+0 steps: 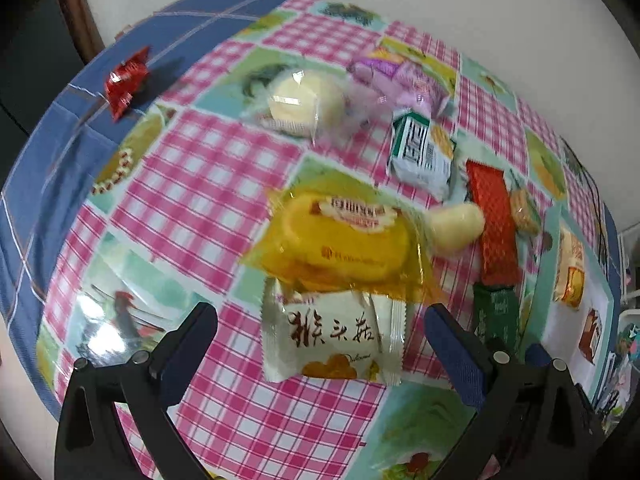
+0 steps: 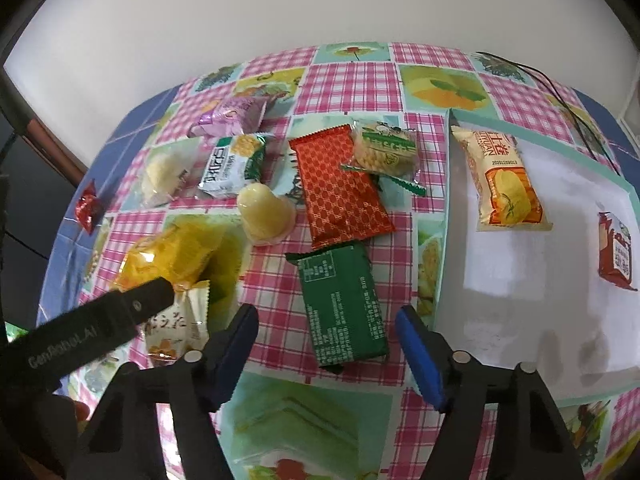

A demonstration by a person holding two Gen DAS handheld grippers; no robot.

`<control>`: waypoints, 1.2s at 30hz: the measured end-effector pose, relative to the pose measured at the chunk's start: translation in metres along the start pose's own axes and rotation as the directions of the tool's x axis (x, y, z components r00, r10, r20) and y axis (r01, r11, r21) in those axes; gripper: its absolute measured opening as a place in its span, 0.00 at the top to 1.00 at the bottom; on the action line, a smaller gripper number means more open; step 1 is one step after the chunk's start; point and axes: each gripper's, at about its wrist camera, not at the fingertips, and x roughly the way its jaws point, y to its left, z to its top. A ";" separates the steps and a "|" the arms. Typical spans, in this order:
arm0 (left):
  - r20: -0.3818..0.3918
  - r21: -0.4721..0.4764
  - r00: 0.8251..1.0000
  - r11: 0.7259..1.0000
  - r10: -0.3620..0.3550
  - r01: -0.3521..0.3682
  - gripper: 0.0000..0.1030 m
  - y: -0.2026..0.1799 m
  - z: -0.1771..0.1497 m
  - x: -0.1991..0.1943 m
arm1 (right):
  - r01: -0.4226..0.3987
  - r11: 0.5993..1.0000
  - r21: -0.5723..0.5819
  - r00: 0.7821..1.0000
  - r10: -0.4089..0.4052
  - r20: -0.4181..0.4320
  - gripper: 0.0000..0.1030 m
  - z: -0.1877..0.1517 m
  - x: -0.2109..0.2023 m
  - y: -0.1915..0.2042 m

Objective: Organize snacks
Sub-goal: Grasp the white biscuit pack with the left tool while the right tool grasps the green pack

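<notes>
My left gripper points down at the table and stands open. A white snack pack with brown lettering lies between its fingers, with a gap on each side. A yellow cake pack overlaps its far edge. My right gripper is open too, its blue pads on either side of a green wafer pack without touching it. A white tray with a teal rim lies to the right and holds a yellow snack pack and a red packet. One left finger shows in the right wrist view.
Loose snacks lie on the checked tablecloth: a red wafer pack, a jelly cup, a biscuit pack, a green-white pack, a purple pack, a round bun and a small red candy. A wall stands behind.
</notes>
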 end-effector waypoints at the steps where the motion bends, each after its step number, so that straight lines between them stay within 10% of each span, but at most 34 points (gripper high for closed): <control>1: -0.015 0.002 1.000 1.000 0.002 -0.002 0.00 -0.001 -0.001 0.004 | 0.006 1.000 -0.002 1.000 -0.006 -0.003 0.31 0.000 0.002 -0.001; 36: -0.092 0.103 0.990 0.990 0.108 -0.099 0.08 -0.054 -0.002 0.053 | 0.085 0.984 -0.157 0.991 -0.099 -0.085 0.41 -0.010 0.037 0.020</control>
